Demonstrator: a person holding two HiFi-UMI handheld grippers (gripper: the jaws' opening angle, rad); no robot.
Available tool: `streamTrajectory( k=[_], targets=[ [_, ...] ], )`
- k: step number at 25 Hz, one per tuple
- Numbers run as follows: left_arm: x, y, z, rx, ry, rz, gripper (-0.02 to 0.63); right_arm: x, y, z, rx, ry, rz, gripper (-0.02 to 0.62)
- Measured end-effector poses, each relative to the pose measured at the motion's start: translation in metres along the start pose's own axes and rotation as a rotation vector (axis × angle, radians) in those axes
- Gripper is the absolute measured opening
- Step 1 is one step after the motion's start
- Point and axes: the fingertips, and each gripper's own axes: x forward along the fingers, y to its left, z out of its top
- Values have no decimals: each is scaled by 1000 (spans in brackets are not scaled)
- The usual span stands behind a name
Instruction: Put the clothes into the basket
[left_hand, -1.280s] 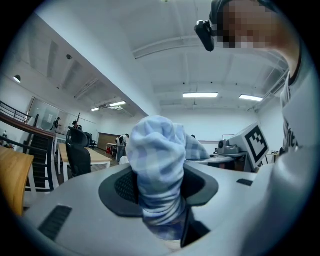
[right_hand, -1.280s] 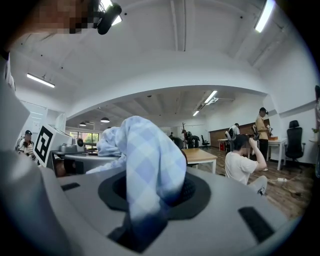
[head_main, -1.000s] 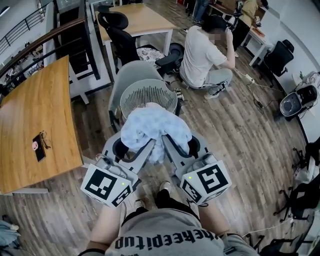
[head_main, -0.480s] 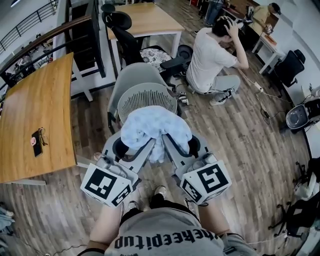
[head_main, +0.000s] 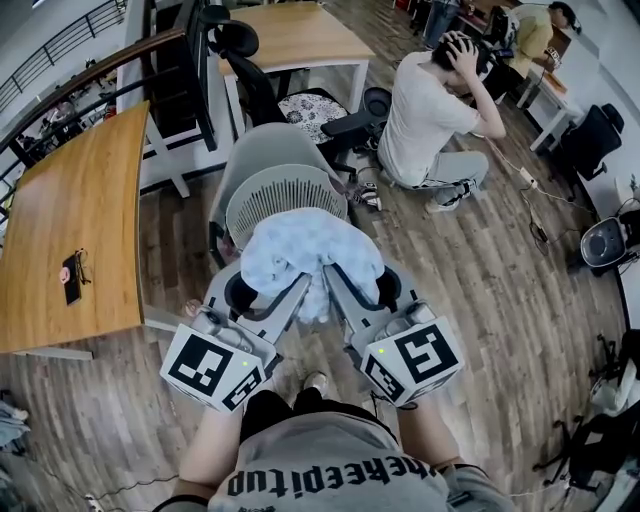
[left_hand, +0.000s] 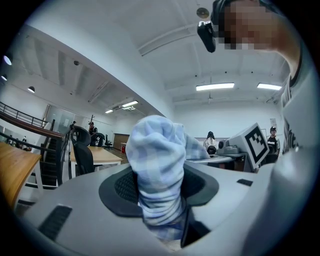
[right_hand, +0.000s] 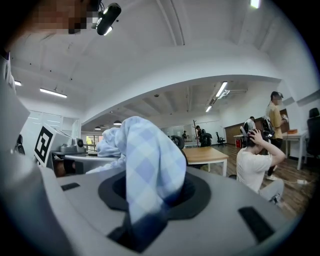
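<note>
Both grippers are clamped on the same thing here: a bundled pale blue checked cloth (head_main: 312, 255). The left gripper (head_main: 283, 297) has its fingers pinched on the left side of the bundle. In its own view the fabric is wedged right between the jaws and puffs up above them. It's the same for the right gripper (head_main: 345, 292), whose fingers are clenched on a fold that drapes over the black pads. So the cloth sits between the two pairs of fingertips and is heaped over them. The grey slatted basket (head_main: 268, 197) is just past the fingertips, and the bundle covers its near rim from the head view. A wooden table (head_main: 70, 200) sits well off to the left of the left fingers.
</note>
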Motion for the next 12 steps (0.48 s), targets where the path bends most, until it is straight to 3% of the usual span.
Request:
streamTrajectory(
  k=[12],
  targets=[
    [19, -6, -13, -10, 41, -12, 198, -4, -20, -13, 46, 12, -16, 149]
  ],
)
